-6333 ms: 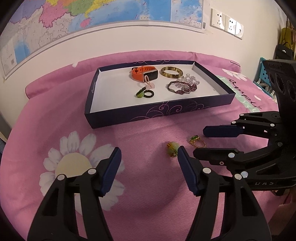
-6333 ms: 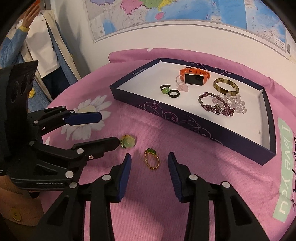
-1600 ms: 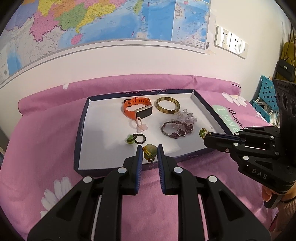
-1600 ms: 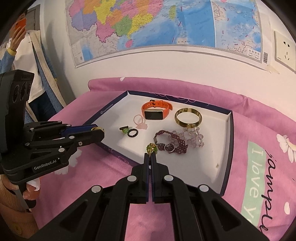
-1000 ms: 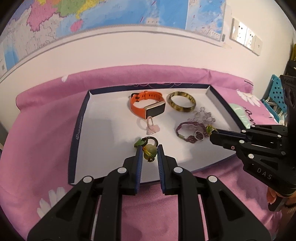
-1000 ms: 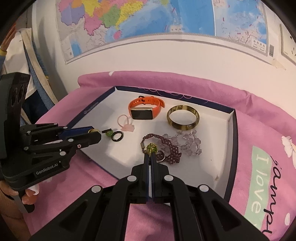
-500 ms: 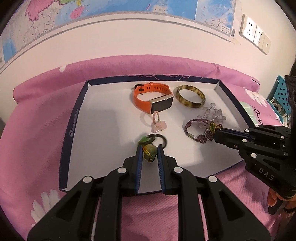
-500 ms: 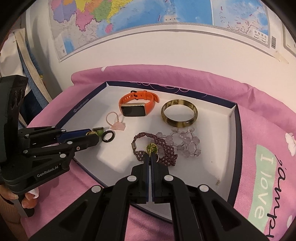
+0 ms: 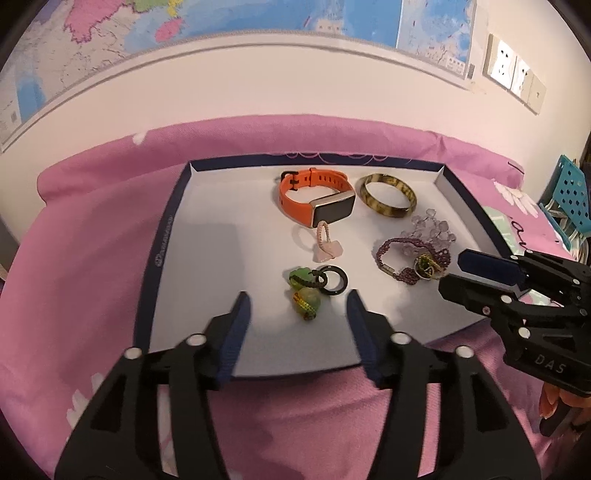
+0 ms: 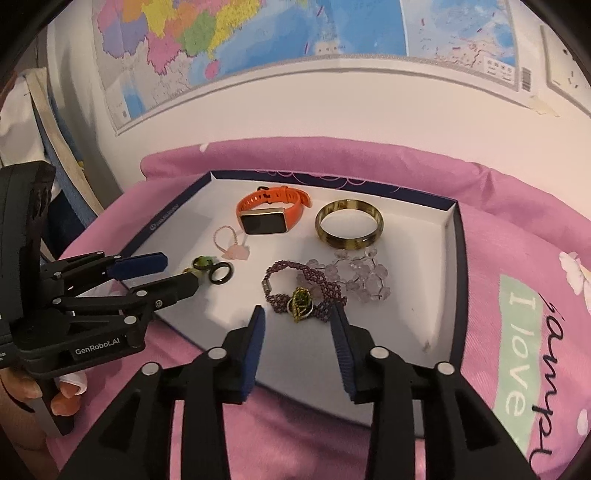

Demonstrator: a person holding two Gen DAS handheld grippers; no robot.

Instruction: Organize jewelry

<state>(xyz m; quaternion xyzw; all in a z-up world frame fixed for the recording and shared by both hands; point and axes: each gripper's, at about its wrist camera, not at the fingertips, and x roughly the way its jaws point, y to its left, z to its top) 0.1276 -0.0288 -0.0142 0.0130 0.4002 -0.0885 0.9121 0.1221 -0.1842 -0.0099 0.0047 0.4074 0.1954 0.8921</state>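
A home bedroom is showing: a bed (image 9: 92,229) wearing pink floral bedding, a wall map (image 10: 295,29) hanging above.

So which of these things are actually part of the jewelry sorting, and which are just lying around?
Part of the job:
tray
pale green ring
gold ring
orange watch
bangle
purple bracelet
left gripper
right gripper

Just around:
wall map
wall sockets
pink bedspread
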